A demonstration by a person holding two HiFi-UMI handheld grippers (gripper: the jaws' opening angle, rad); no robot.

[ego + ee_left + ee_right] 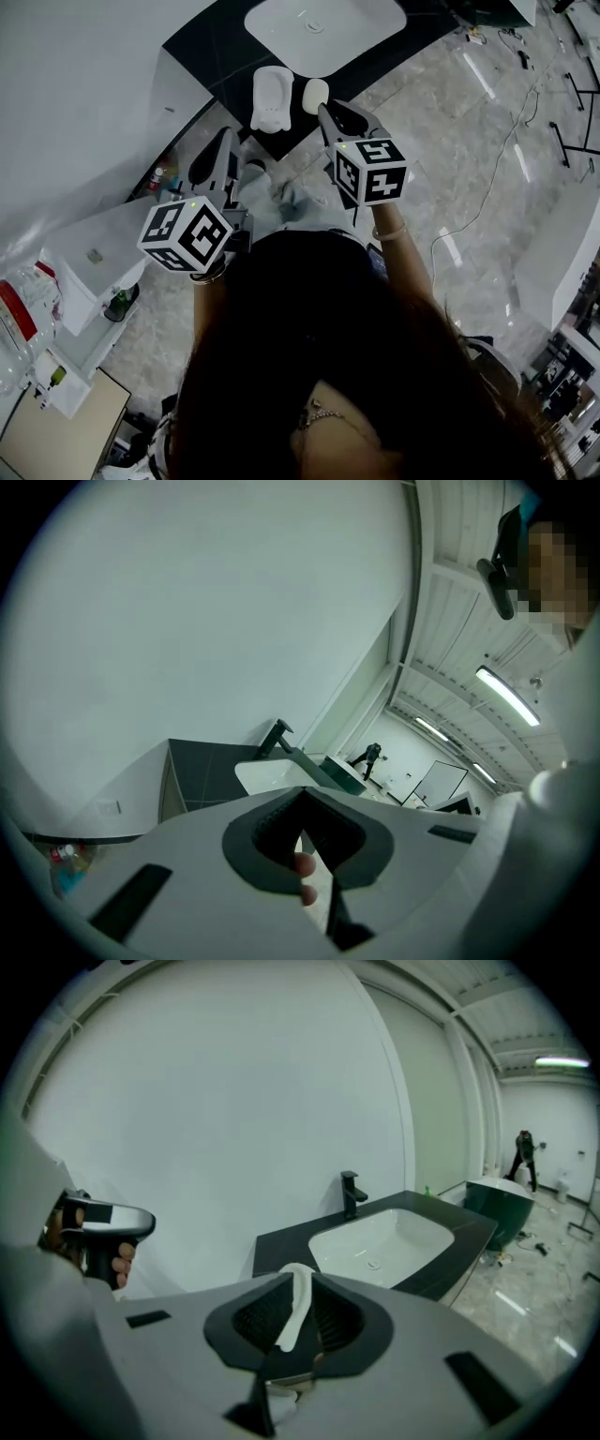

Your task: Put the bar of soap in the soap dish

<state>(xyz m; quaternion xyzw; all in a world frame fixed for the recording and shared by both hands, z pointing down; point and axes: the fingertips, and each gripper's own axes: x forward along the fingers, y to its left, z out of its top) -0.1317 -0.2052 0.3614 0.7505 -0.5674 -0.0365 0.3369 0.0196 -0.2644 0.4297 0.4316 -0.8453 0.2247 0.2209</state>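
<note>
Pick is done, place is not. My right gripper (325, 111) is clamped on the bar of soap (297, 1305). The right gripper view shows the white bar edge-on between the pads, with both pads pressing it. My left gripper (302, 796) has its jaws together on nothing, and only my own fingers show through the gap behind them. It plays no part right now.

The soap dish (271, 98) sits on the black counter (211, 47) near its front edge, in front of the white basin (323, 28). It looks empty from the head view. In that view the soap shows just beside the dish's right side, apart from it. I can't tell how high above the counter it hangs.

My read is roughly halfway through. The soap is in hand and close to the target. What's left is to shift it over the dish, lower it in, open the jaws and back off.
</note>
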